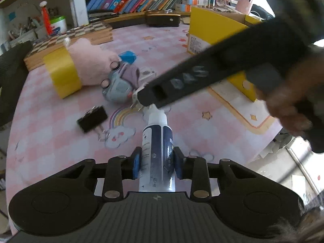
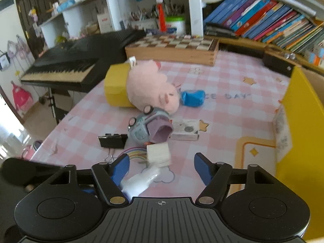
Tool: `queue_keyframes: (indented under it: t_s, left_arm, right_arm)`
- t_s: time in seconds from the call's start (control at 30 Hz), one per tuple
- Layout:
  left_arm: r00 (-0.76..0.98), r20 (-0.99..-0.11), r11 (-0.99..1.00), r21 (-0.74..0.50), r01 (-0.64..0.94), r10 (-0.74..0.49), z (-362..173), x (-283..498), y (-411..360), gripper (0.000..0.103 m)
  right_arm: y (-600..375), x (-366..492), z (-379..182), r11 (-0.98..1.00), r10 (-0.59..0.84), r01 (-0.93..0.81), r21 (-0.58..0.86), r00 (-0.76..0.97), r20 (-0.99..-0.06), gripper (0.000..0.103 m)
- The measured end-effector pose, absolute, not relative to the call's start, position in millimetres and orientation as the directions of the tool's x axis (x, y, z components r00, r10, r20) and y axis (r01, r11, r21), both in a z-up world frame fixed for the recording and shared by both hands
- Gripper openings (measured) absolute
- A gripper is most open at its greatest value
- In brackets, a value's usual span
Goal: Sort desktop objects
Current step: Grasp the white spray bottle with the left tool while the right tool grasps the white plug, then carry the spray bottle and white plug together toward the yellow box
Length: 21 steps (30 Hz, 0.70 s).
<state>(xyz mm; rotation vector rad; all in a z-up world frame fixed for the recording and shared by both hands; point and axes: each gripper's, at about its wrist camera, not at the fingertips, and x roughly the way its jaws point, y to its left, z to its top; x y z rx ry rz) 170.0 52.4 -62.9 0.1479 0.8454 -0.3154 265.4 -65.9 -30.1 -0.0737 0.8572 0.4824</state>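
Observation:
My left gripper [image 1: 157,162] is shut on a white and dark blue squeeze bottle [image 1: 156,133], and its blue pads press the bottle's sides. The bottle points away from me over the pink checked table [image 1: 50,141]. My right gripper [image 2: 162,168] stands open above the table. The bottle's white top [image 2: 141,182] lies low between its fingers, close to the left finger [image 2: 120,167] and blurred. A cream block [image 2: 159,154] sits just beyond the fingertips. In the left wrist view the right gripper's black housing [image 1: 202,75] crosses from the right, with its tip over the bottle's nozzle.
Beyond lie a black binder clip [image 2: 112,139], a toy car [image 2: 141,127], a small white box [image 2: 185,130], a blue lump [image 2: 192,98] and a pink plush with a yellow end [image 2: 154,87]. A yellow box [image 2: 299,121] stands at the right. A chessboard [image 2: 172,48] lies at the back, a keyboard [image 2: 66,66] off the table's left.

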Motion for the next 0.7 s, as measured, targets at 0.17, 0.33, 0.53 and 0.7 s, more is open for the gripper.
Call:
queue_keyframes:
  t_s: [0.17,0.33,0.53,0.7]
  left_arm:
    - [0.633,-0.758,0.977,-0.025,0.212,-0.157,-61.7,148.7,74.4,0.030]
    - [0.653,-0.748,0.993,-0.102,0.062,-0.118,-58.6,133.6,99.0,0.030]
    - [0.694,-0.714,0.972,-0.217,-0.093,-0.093,-53.5,124.2,122.3,0.030]
    - [0.715,-0.695,0.964,-0.236,-0.121,-0.081,-47.4,122.0,124.7,0.030]
  right_arm:
    - [-52.7,273.3,-39.9,0.882,0.380,-0.457,0.117,0.541,-0.750,0.062]
    - [-43.6,274.6,-50.8,0.858,0.373,-0.510,0.065,0.530,-0.762,0.056]
    - [-44.0,272.7,-56.0,0.831,0.382,-0.556,0.020,0.545,-0.746,0.042]
    - [-49.7,264.8,-51.0,0.840,0.385,-0.541,0.034,0.552,-0.740,0.042]
